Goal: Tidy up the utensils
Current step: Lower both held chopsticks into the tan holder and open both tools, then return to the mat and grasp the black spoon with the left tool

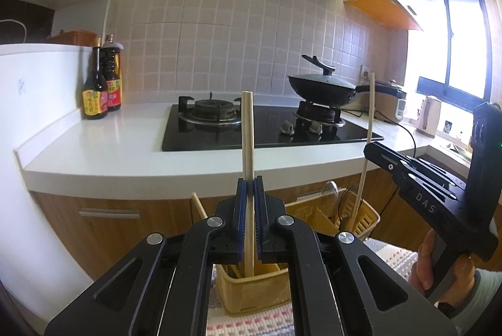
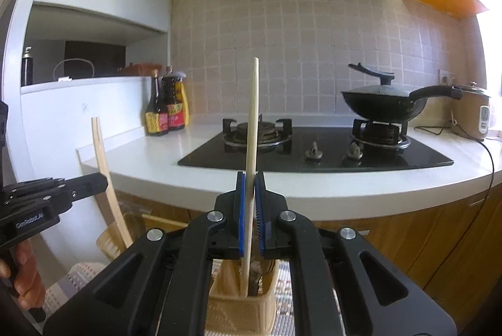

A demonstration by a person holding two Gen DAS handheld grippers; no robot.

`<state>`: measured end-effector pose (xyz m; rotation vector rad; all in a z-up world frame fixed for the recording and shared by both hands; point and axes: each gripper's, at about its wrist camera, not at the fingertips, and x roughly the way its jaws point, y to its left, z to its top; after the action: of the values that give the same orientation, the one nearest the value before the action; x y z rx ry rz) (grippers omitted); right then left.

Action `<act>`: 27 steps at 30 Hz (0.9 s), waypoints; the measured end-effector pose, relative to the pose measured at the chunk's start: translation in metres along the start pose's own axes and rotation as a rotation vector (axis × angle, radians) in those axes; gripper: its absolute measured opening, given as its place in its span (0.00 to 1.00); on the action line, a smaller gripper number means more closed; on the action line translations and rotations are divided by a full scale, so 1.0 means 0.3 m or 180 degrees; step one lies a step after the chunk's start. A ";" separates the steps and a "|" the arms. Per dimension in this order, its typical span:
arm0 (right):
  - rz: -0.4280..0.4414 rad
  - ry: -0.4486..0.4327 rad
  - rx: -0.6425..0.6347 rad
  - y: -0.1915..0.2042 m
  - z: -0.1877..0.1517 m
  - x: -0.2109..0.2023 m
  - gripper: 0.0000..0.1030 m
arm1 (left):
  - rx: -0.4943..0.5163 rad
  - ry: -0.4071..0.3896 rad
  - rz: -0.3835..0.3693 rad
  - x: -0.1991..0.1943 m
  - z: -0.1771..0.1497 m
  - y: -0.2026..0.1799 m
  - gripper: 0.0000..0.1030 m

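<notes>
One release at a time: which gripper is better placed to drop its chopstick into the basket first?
Left, narrowly. The left chopstick stands upright in the left gripper, its lower end already inside the basket. The right chopstick, in the right gripper, leans slightly, though also inside.

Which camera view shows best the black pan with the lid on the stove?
The right wrist view shows the pan best: its body, lid knob and long handle are large and unobstructed on the right burner. In the left wrist view the pan is smaller, and the right gripper's chopstick crosses its handle.
</notes>
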<state>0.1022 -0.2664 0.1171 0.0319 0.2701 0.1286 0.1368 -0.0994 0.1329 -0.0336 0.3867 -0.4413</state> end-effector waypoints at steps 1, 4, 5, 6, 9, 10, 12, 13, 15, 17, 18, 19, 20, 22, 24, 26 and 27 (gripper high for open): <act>0.0012 0.0025 -0.0003 0.000 -0.001 -0.003 0.05 | -0.0010 0.0012 -0.0004 -0.002 -0.003 0.003 0.03; 0.0031 0.0099 -0.0025 -0.003 -0.005 -0.028 0.06 | -0.0104 0.0085 -0.0113 -0.007 -0.010 0.015 0.04; 0.0037 0.0118 -0.0030 -0.004 -0.007 -0.037 0.09 | -0.0135 0.0116 -0.0183 -0.009 -0.012 0.022 0.04; 0.0052 0.0145 -0.0035 -0.005 -0.009 -0.049 0.10 | -0.0155 0.0140 -0.0226 -0.015 -0.014 0.026 0.04; 0.0110 0.0230 0.0020 -0.013 -0.014 -0.091 0.11 | -0.0159 0.0191 -0.0278 -0.037 -0.018 0.027 0.14; 0.0123 0.0247 0.0044 -0.016 -0.015 -0.104 0.12 | -0.0168 0.0220 -0.0332 -0.051 -0.020 0.028 0.28; 0.0171 0.0292 0.0107 -0.026 -0.024 -0.150 0.24 | -0.0193 0.0184 -0.0383 -0.097 -0.024 0.030 0.40; 0.0168 0.0306 0.0118 -0.029 -0.028 -0.166 0.28 | -0.0195 0.0187 -0.0393 -0.113 -0.025 0.029 0.40; 0.0173 0.0344 0.0132 -0.032 -0.038 -0.210 0.40 | -0.0238 0.0239 -0.0458 -0.142 -0.030 0.032 0.42; 0.0157 0.0403 0.0113 -0.027 -0.047 -0.254 0.43 | -0.0314 0.0297 -0.0554 -0.173 -0.034 0.037 0.48; 0.0150 0.0430 0.0093 -0.022 -0.050 -0.272 0.43 | -0.0342 0.0316 -0.0594 -0.189 -0.036 0.036 0.48; 0.0156 0.0450 0.0072 -0.017 -0.051 -0.286 0.43 | -0.0358 0.0333 -0.0623 -0.202 -0.038 0.034 0.49; 0.0146 0.0491 0.0028 -0.006 -0.054 -0.310 0.43 | -0.0374 0.0355 -0.0653 -0.216 -0.040 0.030 0.50; 0.0089 0.0561 -0.0057 0.015 -0.060 -0.344 0.43 | -0.0398 0.0403 -0.0723 -0.242 -0.046 0.020 0.52; 0.0065 0.0687 -0.0150 0.041 -0.071 -0.378 0.43 | -0.0430 0.0438 -0.0795 -0.274 -0.057 0.003 0.54; -0.0002 0.0865 -0.0215 0.062 -0.085 -0.394 0.43 | -0.0452 0.0465 -0.0765 -0.300 -0.072 -0.015 0.54; 0.0015 0.1008 -0.0177 0.065 -0.097 -0.401 0.43 | -0.0454 0.0489 -0.0746 -0.308 -0.078 -0.023 0.54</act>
<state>-0.0229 -0.2624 0.1217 -0.0435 0.5826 0.1459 0.0483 -0.0654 0.1451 -0.1858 0.5684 -0.6495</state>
